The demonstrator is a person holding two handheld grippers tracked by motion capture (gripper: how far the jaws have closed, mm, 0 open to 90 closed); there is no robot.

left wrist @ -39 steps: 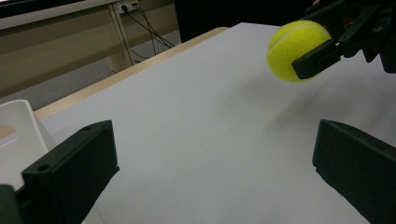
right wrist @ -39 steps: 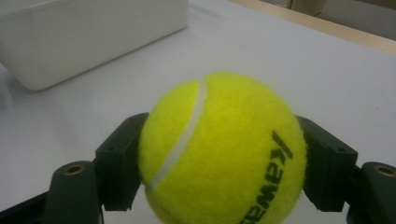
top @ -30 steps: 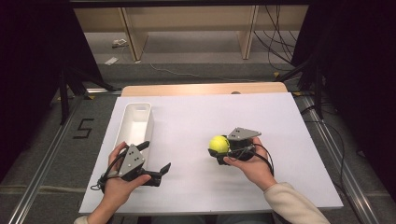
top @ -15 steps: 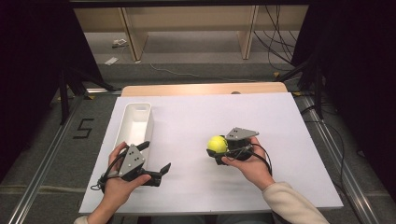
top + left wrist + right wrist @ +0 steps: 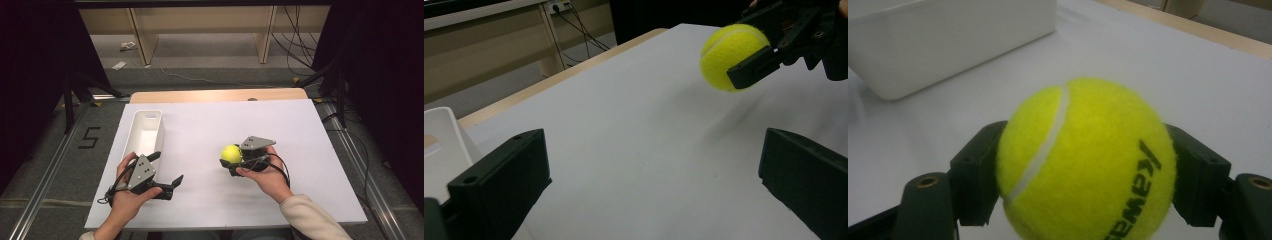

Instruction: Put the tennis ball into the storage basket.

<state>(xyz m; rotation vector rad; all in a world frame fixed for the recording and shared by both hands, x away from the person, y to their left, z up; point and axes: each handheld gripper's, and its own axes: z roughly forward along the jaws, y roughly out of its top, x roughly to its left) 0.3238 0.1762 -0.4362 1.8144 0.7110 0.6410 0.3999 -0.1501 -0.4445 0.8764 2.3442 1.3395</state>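
The high view looks forward and down on the whole counter (image 5: 310, 150) from above the person's side. The left gripper view looks low across the counter and the right gripper view is very close; all three share the tennis ball (image 5: 231, 153) and white bin (image 5: 135, 131)

White tabletop (image 5: 210, 125) centre frame, bare wood strip (image 5: 215, 95) along its far edge. Grey carpet floor (image 5: 210, 55) beyond. Light wooden shelving (image 5: 200, 22) across top of frame. Black curtains (image 5: 30, 60) upper left and upper right. Cables (image 5: 295, 30) upper right. Metal rails (image 5: 45, 165) on floor either side; a "5" (image 5: 90, 137) marked at left.
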